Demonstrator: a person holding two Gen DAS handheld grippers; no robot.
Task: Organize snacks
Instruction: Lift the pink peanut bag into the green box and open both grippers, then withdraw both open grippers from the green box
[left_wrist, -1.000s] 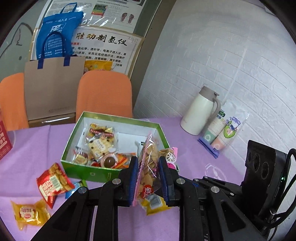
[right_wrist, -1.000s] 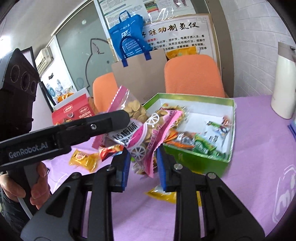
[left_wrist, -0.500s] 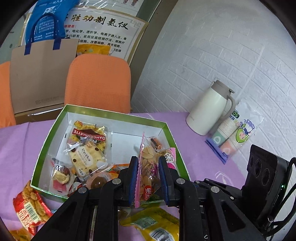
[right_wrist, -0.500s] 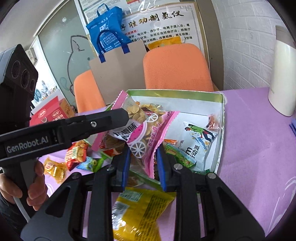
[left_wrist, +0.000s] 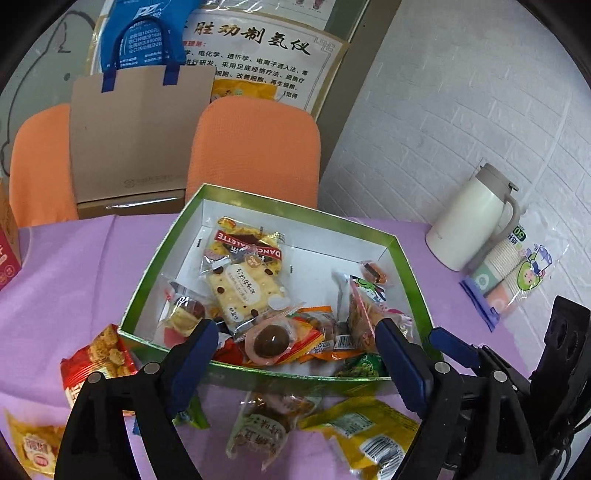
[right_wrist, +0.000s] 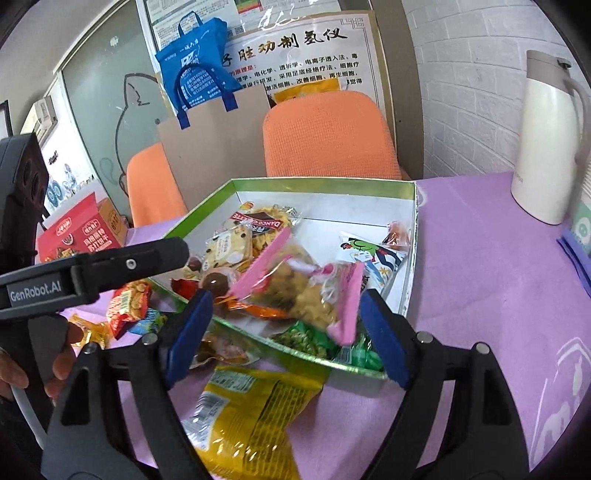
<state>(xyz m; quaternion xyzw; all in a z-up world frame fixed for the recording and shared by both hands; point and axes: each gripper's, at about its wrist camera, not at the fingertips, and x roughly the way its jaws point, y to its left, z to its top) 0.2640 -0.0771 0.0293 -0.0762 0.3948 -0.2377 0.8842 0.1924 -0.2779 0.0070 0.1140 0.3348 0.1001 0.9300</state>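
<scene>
The clear biscuit bag with pink edges (right_wrist: 295, 284) lies loose in the front right corner of the green box (right_wrist: 321, 181), on top of other snacks; in the left wrist view the bag (left_wrist: 364, 317) leans by the box (left_wrist: 159, 258) wall. My right gripper (right_wrist: 286, 315) stands open around the bag without touching it. My left gripper (left_wrist: 295, 343) is open at the box's front wall, holding nothing. One of the left gripper's fingers (right_wrist: 147, 258) reaches in from the left. A yellow packet (right_wrist: 251, 413), a red packet (left_wrist: 96, 365) and a brown packet (left_wrist: 266, 424) lie on the purple cloth.
A white thermos jug (left_wrist: 472, 218) and a sleeve of paper cups (left_wrist: 509, 273) stand at the right by the brick wall. Two orange chairs (left_wrist: 255, 151) and a brown paper bag (left_wrist: 136, 133) are behind the table. A red carton (right_wrist: 81, 229) sits far left.
Both grippers held the pink-edged biscuit bag, carried it over the box, then opened. The bag now rests inside the box.
</scene>
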